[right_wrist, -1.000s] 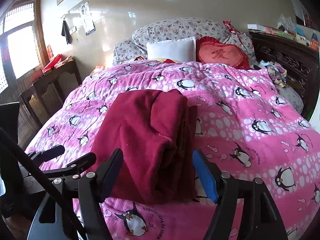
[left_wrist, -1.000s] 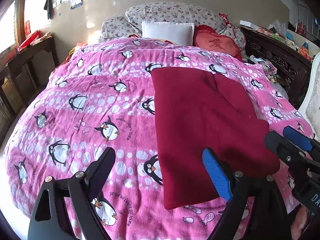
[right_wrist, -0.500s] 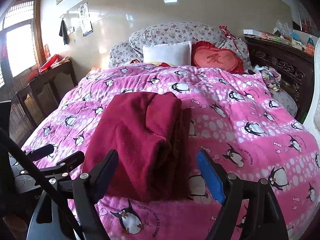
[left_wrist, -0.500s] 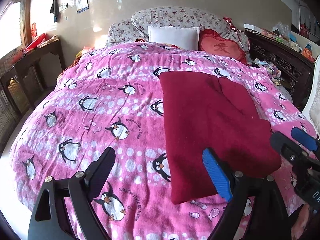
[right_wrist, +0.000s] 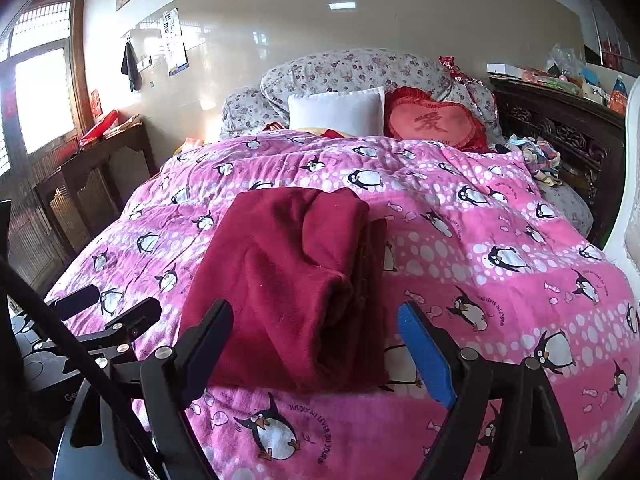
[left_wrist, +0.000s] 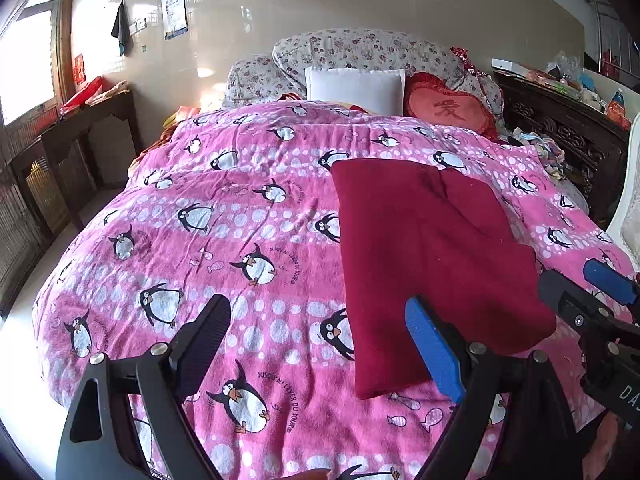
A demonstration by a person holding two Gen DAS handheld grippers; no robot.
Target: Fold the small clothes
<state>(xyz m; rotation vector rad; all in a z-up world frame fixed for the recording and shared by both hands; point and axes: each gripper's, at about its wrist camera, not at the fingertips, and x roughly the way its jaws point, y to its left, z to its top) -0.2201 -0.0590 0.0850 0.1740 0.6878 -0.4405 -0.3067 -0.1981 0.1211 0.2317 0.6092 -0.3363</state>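
A dark red garment (left_wrist: 424,248) lies folded into a rough rectangle on the pink penguin quilt (left_wrist: 224,240). It also shows in the right wrist view (right_wrist: 296,280), with a folded layer on top. My left gripper (left_wrist: 316,340) is open and empty, above the quilt just left of the garment's near edge. My right gripper (right_wrist: 316,340) is open and empty, in front of the garment's near edge. The right gripper (left_wrist: 580,292) also shows at the right edge of the left wrist view. The left gripper (right_wrist: 104,308) shows at the left of the right wrist view.
A white pillow (left_wrist: 354,88), a red heart cushion (left_wrist: 452,110) and floral pillows (left_wrist: 360,50) lie at the bed's head. A dark wooden table (left_wrist: 80,128) stands left of the bed. A carved dark cabinet (left_wrist: 560,136) with clutter stands to the right.
Both grippers have pulled back and up from the garment, so more of the bed shows. The garment lies as before. Both grippers stay open.
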